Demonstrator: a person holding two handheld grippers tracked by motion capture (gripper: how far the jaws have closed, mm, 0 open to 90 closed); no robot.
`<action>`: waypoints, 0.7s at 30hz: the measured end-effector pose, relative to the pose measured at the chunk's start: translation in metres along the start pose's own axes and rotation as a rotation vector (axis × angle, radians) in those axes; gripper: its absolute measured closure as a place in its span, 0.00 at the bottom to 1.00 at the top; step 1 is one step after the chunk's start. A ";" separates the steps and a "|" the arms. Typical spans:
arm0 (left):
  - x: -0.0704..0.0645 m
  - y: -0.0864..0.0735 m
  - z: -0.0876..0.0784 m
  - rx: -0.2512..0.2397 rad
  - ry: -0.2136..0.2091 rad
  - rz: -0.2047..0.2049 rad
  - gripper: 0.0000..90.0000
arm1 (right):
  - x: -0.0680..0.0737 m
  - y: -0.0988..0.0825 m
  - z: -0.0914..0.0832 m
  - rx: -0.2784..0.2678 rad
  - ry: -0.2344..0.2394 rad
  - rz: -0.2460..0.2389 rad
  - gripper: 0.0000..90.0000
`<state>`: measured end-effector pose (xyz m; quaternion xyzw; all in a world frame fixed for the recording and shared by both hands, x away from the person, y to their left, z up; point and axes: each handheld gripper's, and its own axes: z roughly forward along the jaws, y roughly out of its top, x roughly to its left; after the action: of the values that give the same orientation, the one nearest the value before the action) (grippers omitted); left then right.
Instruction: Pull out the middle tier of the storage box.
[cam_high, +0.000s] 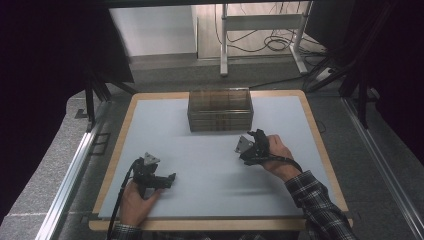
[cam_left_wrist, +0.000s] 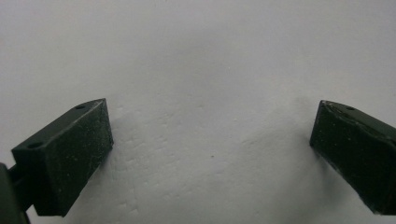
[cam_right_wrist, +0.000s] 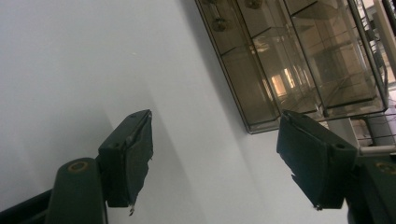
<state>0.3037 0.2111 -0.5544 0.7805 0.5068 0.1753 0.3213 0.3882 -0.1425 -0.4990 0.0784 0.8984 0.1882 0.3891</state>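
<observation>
- Near table centre-back: clear smoky plastic compartment box (cam_high: 220, 110); right gripper (cam_right_wrist: 215, 154) close, jaws apart, empty.
- Left gripper (cam_left_wrist: 210, 154) wide, empty.
- Risk: probably shoving the box when reaching.

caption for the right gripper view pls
Right claw, jaws open and empty, tilted toward a clear compartmented box on the white table.

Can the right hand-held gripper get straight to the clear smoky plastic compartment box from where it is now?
Probably yes. The right hand-held gripper sits just in front of the clear smoky plastic compartment box, jaws open and empty, with bare white table mat between them.
</observation>
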 end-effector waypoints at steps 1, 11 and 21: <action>0.000 0.000 0.000 0.000 0.000 0.000 0.00 | 0.000 0.001 0.000 0.003 -0.004 -0.008 0.30; 0.000 0.000 0.000 0.000 -0.001 -0.004 0.00 | 0.003 0.007 0.007 0.014 -0.050 -0.072 0.31; 0.000 0.000 0.000 0.000 -0.001 -0.004 0.00 | 0.003 0.010 0.015 0.034 -0.117 -0.136 0.34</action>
<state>0.3035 0.2108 -0.5545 0.7794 0.5083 0.1743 0.3221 0.3971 -0.1281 -0.5067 0.0348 0.8803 0.1413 0.4515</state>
